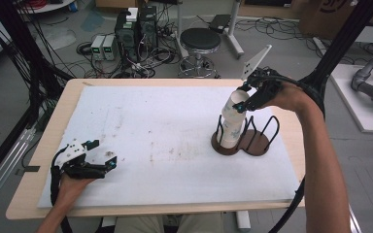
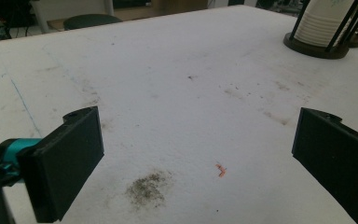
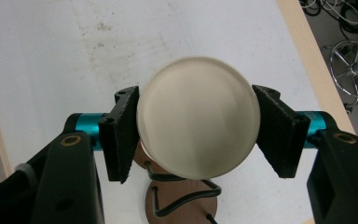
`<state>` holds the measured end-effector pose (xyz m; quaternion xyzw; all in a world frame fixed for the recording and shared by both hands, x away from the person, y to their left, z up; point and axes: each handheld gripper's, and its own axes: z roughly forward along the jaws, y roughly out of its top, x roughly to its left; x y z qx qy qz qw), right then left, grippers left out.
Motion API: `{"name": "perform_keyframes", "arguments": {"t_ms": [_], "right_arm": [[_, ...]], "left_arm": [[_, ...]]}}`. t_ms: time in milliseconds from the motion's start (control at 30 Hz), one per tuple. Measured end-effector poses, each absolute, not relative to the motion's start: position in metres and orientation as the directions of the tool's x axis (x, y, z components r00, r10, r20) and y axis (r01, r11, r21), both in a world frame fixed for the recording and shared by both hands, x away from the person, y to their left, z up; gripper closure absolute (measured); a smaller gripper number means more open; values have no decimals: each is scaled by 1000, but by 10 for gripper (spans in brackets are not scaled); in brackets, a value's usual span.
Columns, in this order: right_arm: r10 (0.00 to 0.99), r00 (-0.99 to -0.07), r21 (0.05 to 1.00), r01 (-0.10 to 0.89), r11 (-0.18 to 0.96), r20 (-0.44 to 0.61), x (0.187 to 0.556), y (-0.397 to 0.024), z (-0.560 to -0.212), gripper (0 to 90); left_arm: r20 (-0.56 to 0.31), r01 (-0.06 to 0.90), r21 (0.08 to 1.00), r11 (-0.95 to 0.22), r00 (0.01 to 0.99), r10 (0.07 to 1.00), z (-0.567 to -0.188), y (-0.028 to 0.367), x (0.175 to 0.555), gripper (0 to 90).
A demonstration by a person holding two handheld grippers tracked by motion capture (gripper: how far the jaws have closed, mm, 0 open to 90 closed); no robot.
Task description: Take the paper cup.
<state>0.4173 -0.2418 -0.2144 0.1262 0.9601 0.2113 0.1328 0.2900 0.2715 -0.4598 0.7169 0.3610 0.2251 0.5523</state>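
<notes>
A lab: computer boxes (image 1: 136, 29) and tangled wires (image 1: 281, 26) sit on the floor by a round stool (image 1: 200, 41)

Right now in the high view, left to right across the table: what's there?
Left gripper, open over the white mat → stack of paper cups in the wire cup holder, with the right gripper closed on the stack's top → the person's right forearm.

No text, label, brand or number can be read. The paper cups (image 1: 232, 121) carry small greenish marks, too blurred to make out, and a cardboard box (image 1: 330, 14) beyond the desk bears a dark, illegible print.
</notes>
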Motion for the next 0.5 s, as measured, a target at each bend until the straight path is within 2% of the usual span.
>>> {"name": "perform_keyframes", "arguments": {"t_ms": [300, 500], "right_arm": [[307, -928, 459, 183, 869, -210, 413, -244, -206, 371], [312, -932, 565, 159, 809, -185, 405, -250, -208, 371]], "left_arm": [[-77, 269, 955, -128, 638, 766, -460, 271, 290, 20], [-74, 269, 954, -132, 639, 766, -460, 271, 290, 19]]}}
